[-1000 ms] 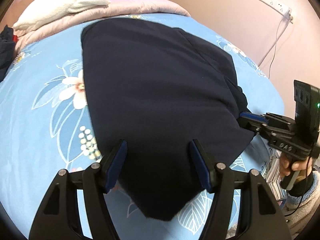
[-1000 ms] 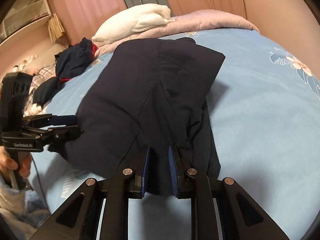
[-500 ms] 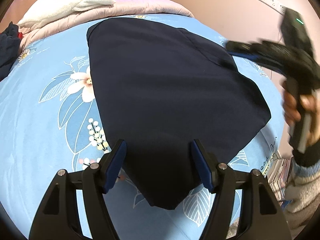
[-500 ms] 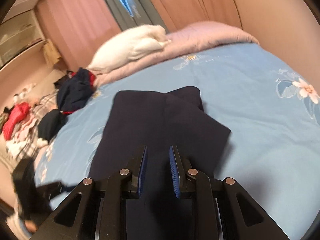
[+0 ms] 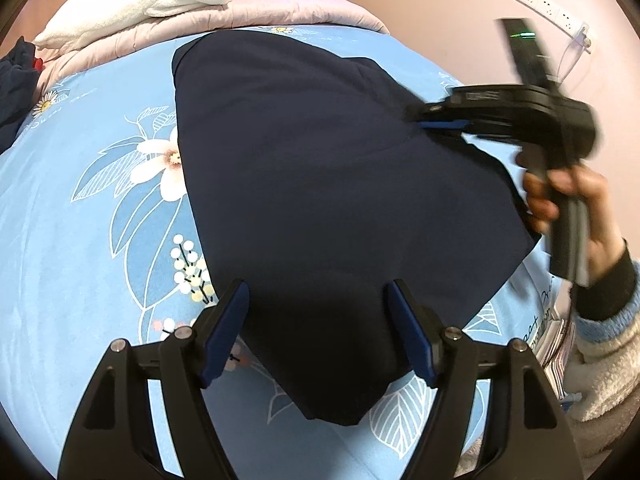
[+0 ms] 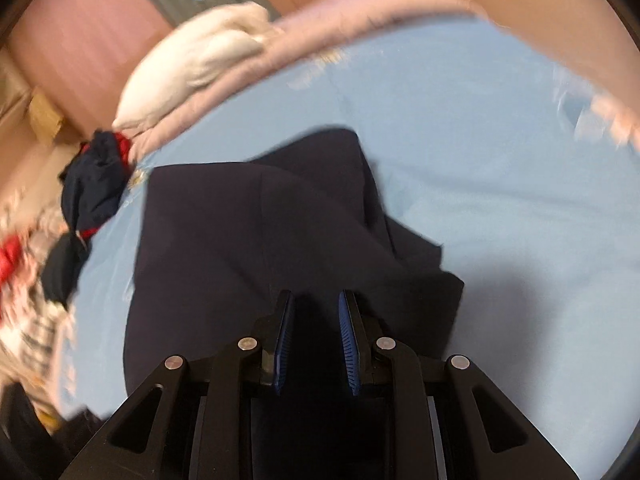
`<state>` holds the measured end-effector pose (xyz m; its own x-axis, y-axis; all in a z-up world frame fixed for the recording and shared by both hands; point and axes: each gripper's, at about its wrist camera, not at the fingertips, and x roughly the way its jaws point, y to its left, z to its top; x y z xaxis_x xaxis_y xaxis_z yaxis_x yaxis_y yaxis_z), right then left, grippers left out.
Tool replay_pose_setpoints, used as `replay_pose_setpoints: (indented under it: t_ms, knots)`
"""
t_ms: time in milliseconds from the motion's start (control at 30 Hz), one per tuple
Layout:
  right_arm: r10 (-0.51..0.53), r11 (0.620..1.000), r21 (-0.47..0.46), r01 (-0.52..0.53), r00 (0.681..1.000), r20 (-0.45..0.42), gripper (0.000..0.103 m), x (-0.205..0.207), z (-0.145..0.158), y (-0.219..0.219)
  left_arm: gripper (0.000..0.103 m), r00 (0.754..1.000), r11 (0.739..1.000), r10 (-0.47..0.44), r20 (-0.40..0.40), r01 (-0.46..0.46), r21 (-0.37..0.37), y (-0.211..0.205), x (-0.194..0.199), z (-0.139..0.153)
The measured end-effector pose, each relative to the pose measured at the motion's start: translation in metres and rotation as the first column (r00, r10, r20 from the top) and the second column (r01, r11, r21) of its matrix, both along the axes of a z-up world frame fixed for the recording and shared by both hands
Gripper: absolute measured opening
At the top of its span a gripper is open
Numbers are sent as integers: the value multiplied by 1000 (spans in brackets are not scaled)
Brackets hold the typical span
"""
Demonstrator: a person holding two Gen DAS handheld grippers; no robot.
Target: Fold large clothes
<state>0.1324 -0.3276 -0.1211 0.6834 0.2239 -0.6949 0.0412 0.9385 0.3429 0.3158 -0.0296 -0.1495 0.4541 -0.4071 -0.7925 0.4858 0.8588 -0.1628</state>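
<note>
Fingers of the left gripper [image 5: 318, 328] stand apart and opening above the navy garment [image 5: 320, 184], gripping nothing; this garment lies spread on the blue floral bedsheet [image 5: 80, 240]. Right gripper [image 6: 316, 344]: narrow gap, whether cloth is pinched cannot be told.

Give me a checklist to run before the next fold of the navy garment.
1. Navy garment lies on the blue bedspread: ok.
2. Left hand-held gripper free of fabric, jaws opening: ok.
3. Right hand-held gripper holds fabric: cannot tell; pads narrow, apart.
4. Folded edge under the right hand-held gripper lies flat: not ok, bunched.
5. Clothes pile sits apart from the garment: ok.
</note>
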Motion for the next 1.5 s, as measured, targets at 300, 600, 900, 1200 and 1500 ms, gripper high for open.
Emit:
replay_pose_setpoints:
  t_ms: [300, 600, 900, 1200, 1500]
  knots:
    - [97, 992, -94, -86, 988, 122, 22, -68, 21, 20, 73, 1000, 1000, 9, 3, -9, -7, 0, -2, -2]
    - [106, 992, -69, -108, 994, -31, 22, -54, -28, 17, 73, 1000, 1000, 7, 5, -7, 2, 1, -2, -3]
    - [111, 994, 11, -111, 994, -22, 22, -76, -14, 11, 74, 1000, 1000, 16, 1, -16, 5, 5, -1, -4]
    - [112, 988, -100, -119, 991, -69, 22, -65, -41, 29, 76, 1000, 999, 7, 18, -8, 31, -1, -2, -6]
    - [105, 994, -9, -106, 992, -68, 22, -71, -45, 21, 97, 995, 996, 83, -52, -85, -37, 17, 7, -14]
